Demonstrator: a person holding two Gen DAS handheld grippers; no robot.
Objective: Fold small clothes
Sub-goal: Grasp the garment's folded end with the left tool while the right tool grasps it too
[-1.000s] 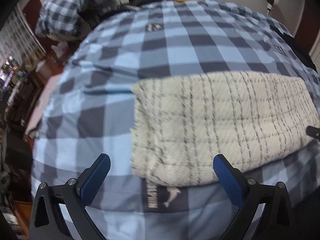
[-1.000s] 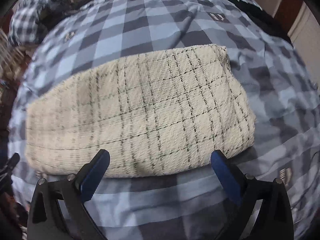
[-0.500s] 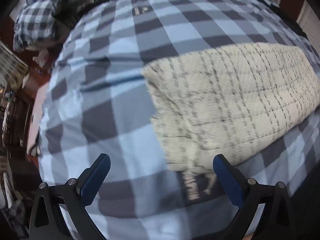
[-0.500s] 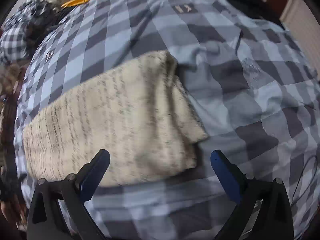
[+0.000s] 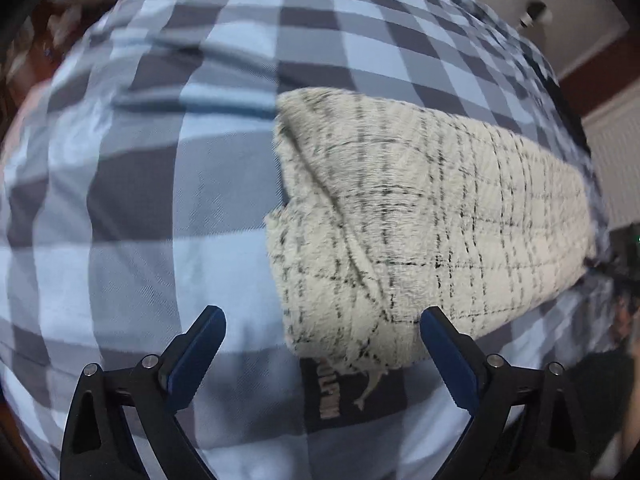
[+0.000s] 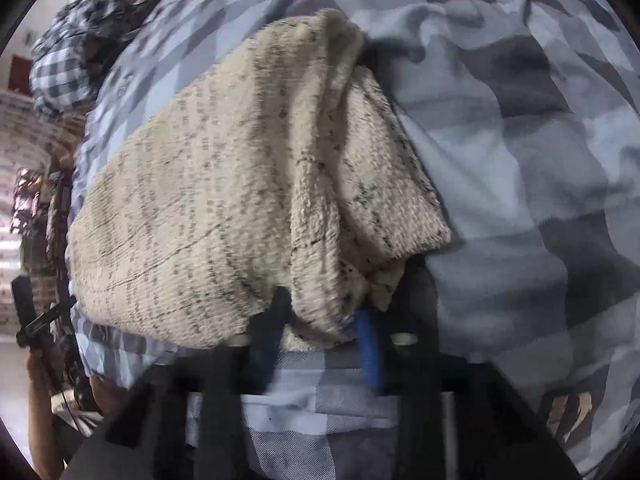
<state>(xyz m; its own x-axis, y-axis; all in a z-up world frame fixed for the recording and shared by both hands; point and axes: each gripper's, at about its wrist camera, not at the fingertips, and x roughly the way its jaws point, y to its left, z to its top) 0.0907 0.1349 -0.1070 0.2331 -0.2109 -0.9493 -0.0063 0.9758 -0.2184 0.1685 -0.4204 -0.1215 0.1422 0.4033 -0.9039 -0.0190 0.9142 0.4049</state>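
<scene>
Right hand-held gripper (image 6: 320,320): jaws had just been closing, pinching the near corner of the cream woven garment with thin black check lines (image 6: 240,184). Left hand-held gripper (image 5: 320,336): blue pads spread wide, straddling the garment's (image 5: 420,220) near end without pressing it. Garment lay folded on the blue-and-grey checked bed cover (image 5: 160,184). Left view alone showed a dark label with pale lettering (image 5: 344,396), blurred and unreadable. Right view alone showed a crumpled checked cloth (image 6: 68,56) at the bed's far edge.
</scene>
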